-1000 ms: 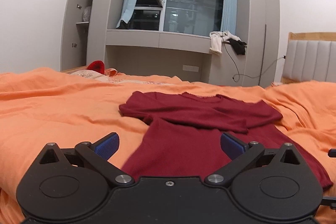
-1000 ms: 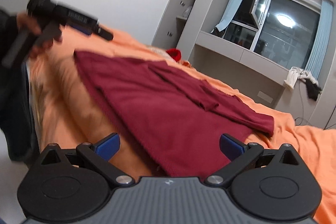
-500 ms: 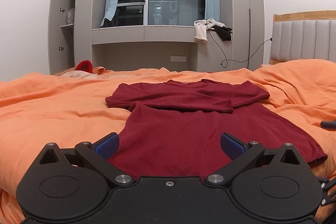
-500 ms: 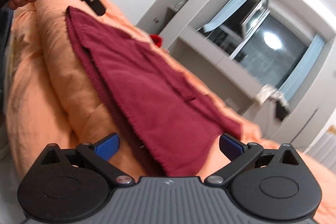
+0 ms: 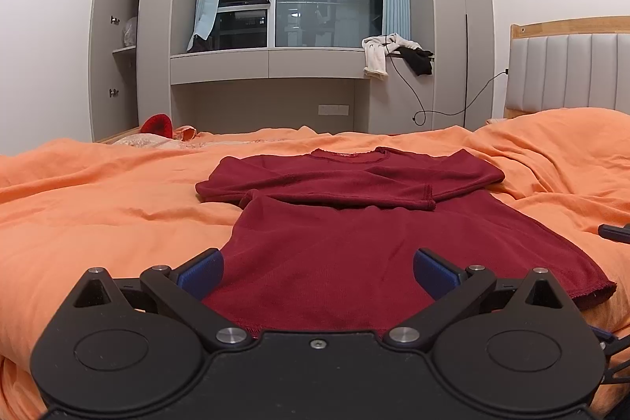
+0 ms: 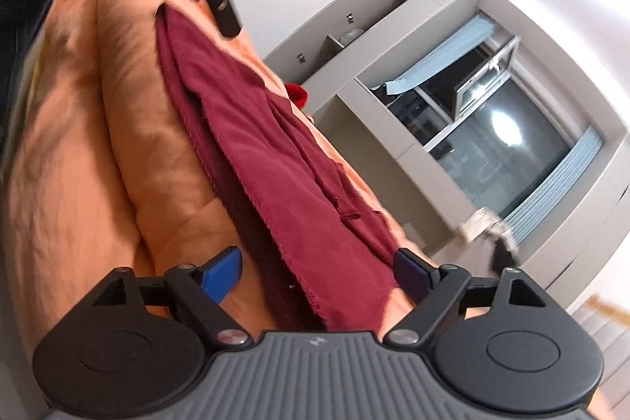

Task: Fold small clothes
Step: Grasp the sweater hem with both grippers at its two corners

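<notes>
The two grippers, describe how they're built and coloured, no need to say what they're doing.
Both are matte black linkage frames with round side housings, silver pivot bolts and blue finger pads. The left gripper has a smooth black base with one centre screw; the right gripper has a grey ribbed base bearing a small pale emblem.

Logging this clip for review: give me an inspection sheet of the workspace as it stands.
Surface: orange duvet, rumpled, covering the bed.
Job's things: dark red long-sleeved top lying flat, both sleeves folded across the chest, hem nearest.
Clutter: red item at the far edge of the bed; white and black clothes on the window ledge.
Grippers: left gripper open above the hem; right gripper closing at the hem corner, pads not yet pressing.
Cables: black cable from the ledge to the headboard.
Surroundings: window, wardrobe door ajar.
</notes>
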The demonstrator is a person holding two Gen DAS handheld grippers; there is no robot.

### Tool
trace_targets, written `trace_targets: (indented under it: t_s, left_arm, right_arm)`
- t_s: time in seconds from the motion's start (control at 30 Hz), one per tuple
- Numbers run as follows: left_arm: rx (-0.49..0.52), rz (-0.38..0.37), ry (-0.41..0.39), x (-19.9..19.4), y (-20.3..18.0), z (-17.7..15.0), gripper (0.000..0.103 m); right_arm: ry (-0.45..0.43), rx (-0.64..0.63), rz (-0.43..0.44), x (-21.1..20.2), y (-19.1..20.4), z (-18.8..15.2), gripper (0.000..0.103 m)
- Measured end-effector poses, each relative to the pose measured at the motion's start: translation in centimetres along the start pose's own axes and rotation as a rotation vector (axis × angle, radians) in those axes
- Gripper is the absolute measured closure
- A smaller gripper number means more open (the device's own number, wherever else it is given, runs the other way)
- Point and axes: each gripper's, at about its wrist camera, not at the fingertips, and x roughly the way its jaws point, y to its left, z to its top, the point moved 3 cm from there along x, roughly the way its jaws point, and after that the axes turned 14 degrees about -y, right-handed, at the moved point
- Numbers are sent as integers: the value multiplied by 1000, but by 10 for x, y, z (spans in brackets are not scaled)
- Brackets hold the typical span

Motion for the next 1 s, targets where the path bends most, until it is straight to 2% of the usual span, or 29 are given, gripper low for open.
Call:
trace_targets:
  t_s: [0.07, 0.13, 0.2, 0.23, 0.33, 0.4, 0.5, 0.63, 0.8, 0.9, 1.0]
  left_arm:
    - [0, 1, 0, 0, 0, 0, 1]
    - [0, 1, 2, 1, -1, 0, 1]
    - [2, -1, 4, 1, -1, 0, 1]
    - [3, -2, 4, 2, -1, 0, 1]
    - [5, -16, 6, 2, -3, -1, 1]
    - [13, -46, 0, 0, -6, -1, 1]
    - [54, -101, -8, -3, -16, -4, 1]
    - [138, -172, 11, -4, -34, -12, 1]
    - [283, -184, 23, 0, -56, -27, 1]
    - [378, -163, 27, 6, -66, -36, 1]
    - [454, -76, 21, 12, -67, -39, 1]
  right_arm:
    - [15, -13, -34, 6, -1, -2, 16]
    - [35, 7, -71, 11, -5, -4, 21]
    - [63, 3, -102, 19, -7, -7, 34]
    - [75, 12, -105, 22, -8, -9, 36]
    - [74, 56, -73, 25, -9, -10, 53]
    - [58, 56, -53, 24, -8, -9, 75]
    - [35, 109, -45, 23, -14, -6, 90]
    - [16, 213, -83, 14, -35, -3, 93]
    - [-3, 316, -131, 5, -56, -3, 94]
    - [-11, 346, -157, -4, -66, -4, 95]
    - [-10, 368, -176, -8, -75, -8, 95]
